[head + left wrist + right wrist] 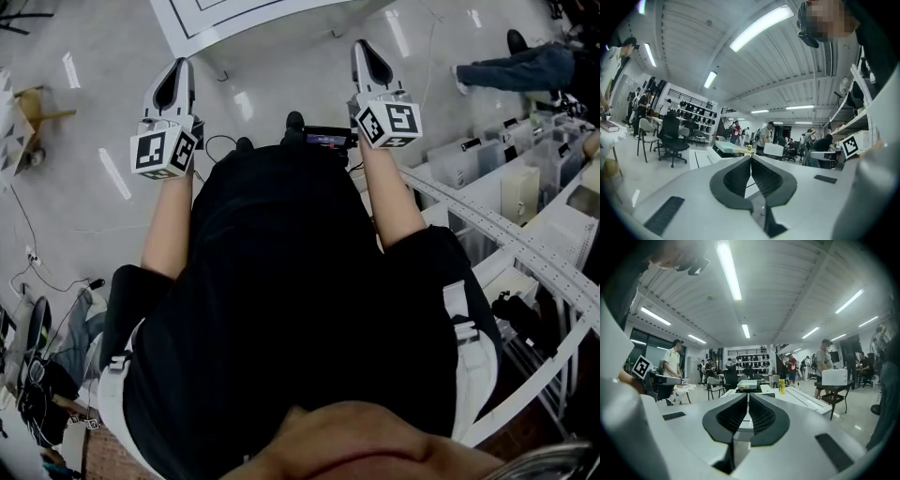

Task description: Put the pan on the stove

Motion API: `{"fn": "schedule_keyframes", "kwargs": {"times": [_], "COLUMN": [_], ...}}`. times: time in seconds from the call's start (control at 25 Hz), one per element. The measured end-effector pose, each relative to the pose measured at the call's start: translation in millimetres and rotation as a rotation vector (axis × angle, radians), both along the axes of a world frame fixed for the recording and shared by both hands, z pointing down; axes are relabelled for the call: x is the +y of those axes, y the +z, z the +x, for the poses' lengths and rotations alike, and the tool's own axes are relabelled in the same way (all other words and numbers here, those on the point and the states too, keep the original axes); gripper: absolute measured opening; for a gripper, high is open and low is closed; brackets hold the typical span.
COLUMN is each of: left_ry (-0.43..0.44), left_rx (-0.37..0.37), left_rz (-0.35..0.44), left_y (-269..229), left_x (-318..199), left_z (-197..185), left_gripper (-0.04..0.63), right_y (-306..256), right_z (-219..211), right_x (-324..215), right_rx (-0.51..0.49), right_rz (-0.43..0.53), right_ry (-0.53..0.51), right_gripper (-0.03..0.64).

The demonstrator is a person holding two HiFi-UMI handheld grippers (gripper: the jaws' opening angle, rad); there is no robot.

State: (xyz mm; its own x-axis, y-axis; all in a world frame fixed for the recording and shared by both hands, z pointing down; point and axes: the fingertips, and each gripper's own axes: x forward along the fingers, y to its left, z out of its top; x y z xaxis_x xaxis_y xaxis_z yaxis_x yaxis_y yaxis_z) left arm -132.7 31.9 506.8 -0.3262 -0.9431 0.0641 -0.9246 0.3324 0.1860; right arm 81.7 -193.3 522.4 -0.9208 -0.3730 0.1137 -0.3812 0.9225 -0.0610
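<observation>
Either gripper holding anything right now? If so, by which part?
Nothing is held. The left gripper and the right gripper both have their jaws shut together with nothing between them.

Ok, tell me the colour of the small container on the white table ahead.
Yellow. The container shows best in the right gripper view.
</observation>
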Motion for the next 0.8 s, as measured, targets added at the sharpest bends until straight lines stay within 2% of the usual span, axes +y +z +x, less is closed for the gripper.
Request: {"fn": "schedule_keyframes", "kwargs": {"times": [0.28,0.56,0.8], "left_ry": [0.07,0.086,0.113], "left_rx": [0.05,0.079,0.043], "left_rz": [-0.04,-0.036,-0.041], "left_y": [34.9,31.9,17.9], "left_x": [18.5,15.9,-8.7], "left_z": [6.8,13.7,28.1], "left_gripper": [0.017,0.018,0.018], "right_y": [15.9,23.1,26.0], "right_z": [-1.6,-4.7,7.4], "right_x": [39.3,49.8,36.4], "right_rx": [0.032,0.035,0.028], "right_rz": [-0.022,-0.036,-0.042], "right_ry": [-0.003,-0.041,-0.041], "right_gripper": [0.025,0.025,0.025]}}
